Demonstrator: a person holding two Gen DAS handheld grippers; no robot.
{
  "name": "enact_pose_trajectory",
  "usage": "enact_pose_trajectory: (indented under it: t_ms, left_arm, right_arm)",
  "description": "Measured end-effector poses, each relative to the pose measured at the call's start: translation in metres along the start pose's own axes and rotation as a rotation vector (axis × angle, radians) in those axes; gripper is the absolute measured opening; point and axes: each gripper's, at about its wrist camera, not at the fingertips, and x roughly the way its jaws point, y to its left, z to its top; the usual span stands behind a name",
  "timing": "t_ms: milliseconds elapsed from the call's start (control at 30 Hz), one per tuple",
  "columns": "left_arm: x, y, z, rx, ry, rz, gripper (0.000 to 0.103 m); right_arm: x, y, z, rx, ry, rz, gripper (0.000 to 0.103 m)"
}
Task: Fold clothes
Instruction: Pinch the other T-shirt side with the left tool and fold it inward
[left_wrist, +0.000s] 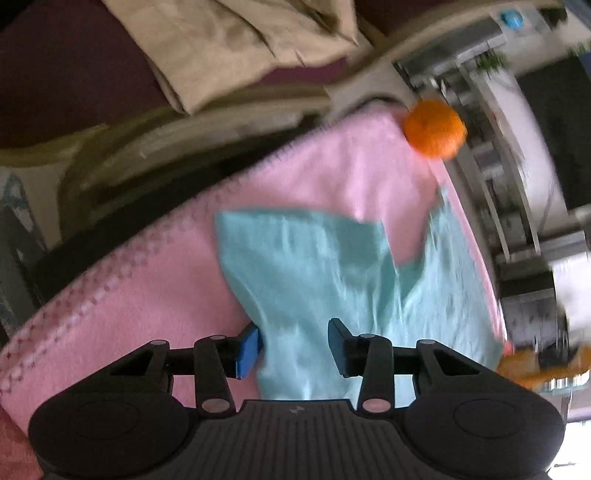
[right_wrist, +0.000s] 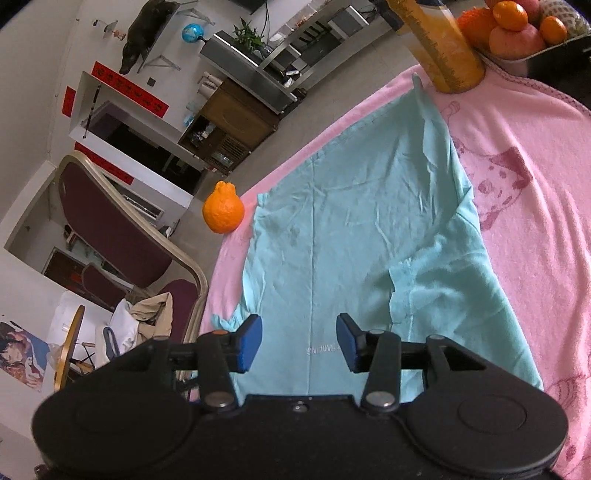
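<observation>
A light teal T-shirt lies spread on a pink blanket, one side folded over itself. It also shows, blurred, in the left wrist view. My left gripper is open, its blue pads on either side of a rumpled part of the shirt. My right gripper is open just above the shirt's near part, close to small printed lettering, holding nothing.
An orange sits at the blanket's edge, also seen in the left wrist view. A juice bottle and a fruit bowl stand at the far end. A maroon chair with beige clothes stands beside the table.
</observation>
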Motion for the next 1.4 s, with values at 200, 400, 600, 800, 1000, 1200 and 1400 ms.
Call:
enact_pose_trajectory:
  t_ms: [200, 400, 600, 800, 1000, 1200, 1400]
  left_arm:
    - [-0.006, 0.011, 0.010, -0.076, -0.104, 0.021, 0.023]
    - [-0.018, -0.003, 0.008, 0.015, -0.204, 0.054, 0.000]
    - [-0.037, -0.033, -0.005, 0.208, -0.321, 0.079, 0.000]
    - [-0.045, -0.068, -0.067, 0.635, -0.345, 0.089, 0.000]
    - [-0.047, -0.085, -0.139, 1.063, -0.289, 0.091, 0.002]
    - [-0.049, -0.102, -0.210, 1.489, -0.219, 0.091, 0.016]
    - [-0.055, -0.101, -0.170, 1.276, -0.180, 0.079, 0.039]
  right_arm:
    - [0.002, -0.002, 0.000, 0.001, -0.006, -0.002, 0.044]
    - [0.006, -0.003, -0.001, -0.008, -0.002, -0.016, 0.044]
    - [0.008, -0.003, -0.002, -0.032, -0.006, -0.041, 0.044]
    - [0.002, -0.011, 0.000, 0.001, -0.025, -0.053, 0.044]
    - [-0.007, -0.020, 0.003, 0.032, -0.045, -0.057, 0.044]
    - [-0.015, -0.030, 0.008, 0.082, -0.063, -0.060, 0.046]
    - [-0.015, -0.032, 0.010, 0.074, -0.057, -0.100, 0.048]
